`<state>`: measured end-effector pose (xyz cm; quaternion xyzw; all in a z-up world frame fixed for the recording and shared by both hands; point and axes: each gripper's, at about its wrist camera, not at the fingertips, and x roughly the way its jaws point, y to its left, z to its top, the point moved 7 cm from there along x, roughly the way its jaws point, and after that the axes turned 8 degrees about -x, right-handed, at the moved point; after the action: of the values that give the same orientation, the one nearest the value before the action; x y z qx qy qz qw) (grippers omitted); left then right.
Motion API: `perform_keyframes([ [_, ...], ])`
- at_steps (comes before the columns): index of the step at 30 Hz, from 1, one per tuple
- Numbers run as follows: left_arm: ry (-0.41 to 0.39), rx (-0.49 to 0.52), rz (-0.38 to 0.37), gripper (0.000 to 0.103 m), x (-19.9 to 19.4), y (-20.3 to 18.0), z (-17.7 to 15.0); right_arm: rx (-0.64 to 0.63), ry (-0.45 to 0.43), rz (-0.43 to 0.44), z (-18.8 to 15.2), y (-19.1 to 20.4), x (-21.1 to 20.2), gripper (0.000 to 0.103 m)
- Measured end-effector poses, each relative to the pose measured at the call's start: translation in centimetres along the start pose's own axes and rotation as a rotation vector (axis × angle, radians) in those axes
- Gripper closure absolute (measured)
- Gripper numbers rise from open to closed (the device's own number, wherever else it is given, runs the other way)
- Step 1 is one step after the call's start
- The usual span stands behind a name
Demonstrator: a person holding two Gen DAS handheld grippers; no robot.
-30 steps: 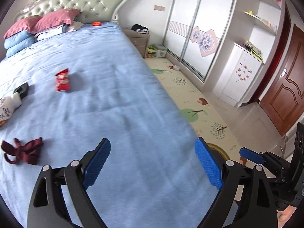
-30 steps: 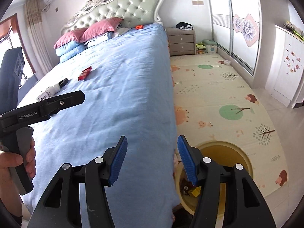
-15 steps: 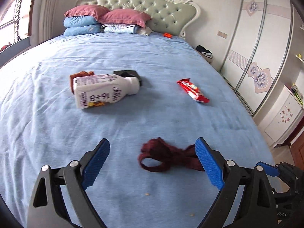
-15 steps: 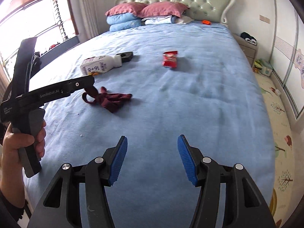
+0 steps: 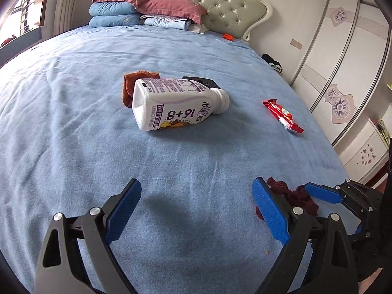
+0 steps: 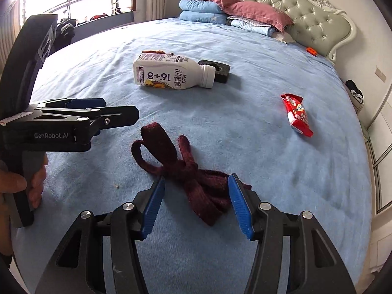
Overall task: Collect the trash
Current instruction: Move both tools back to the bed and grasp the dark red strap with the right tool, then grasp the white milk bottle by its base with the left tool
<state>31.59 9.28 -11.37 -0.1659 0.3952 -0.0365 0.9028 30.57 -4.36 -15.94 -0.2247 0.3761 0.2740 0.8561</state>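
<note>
A white bottle (image 5: 176,103) lies on its side on the blue bed (image 5: 73,147). Big purple writing on it says "16+8", and the smaller words beside it are too small to read. Its neck touches a small black block (image 6: 218,69). A brown cloth (image 5: 132,85) sits just behind the bottle. A red snack wrapper (image 6: 297,115) lies off to the right, well apart from the bottle.

The left tongs (image 5: 196,210) are wide apart over bare blanket and hold nothing. Their side reads "GenRobot.AI".

The right tongs (image 6: 196,205) are about half apart. A dark red knotted cloth (image 6: 186,169) lies between the blue pads, but they do not seem to squeeze it.
</note>
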Motion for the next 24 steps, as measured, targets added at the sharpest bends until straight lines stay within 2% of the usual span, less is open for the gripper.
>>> perform_keyframes([
  [3,0.000,0.010,0.026,0.010,0.4,1.0,1.0,-0.002,0.014,0.017,0.7,0.2,1.2,0.051],
  [7,-0.004,0.007,0.059,0.010,1.0,2.9,2.9,0.021,0.012,0.037,1.1,0.2,1.6,0.066],
  [9,-0.004,0.021,0.066,0.010,1.4,3.8,3.9,0.036,-0.005,0.048,1.1,0.0,1.4,0.068],
  [18,0.023,0.231,-0.009,0.009,4.0,3.8,6.8,0.103,-0.012,0.129,0.8,-0.6,1.5,0.069],
  [24,-0.014,0.319,-0.087,0.009,4.3,2.5,8.3,0.115,-0.013,0.149,0.8,-0.7,1.7,0.068],
])
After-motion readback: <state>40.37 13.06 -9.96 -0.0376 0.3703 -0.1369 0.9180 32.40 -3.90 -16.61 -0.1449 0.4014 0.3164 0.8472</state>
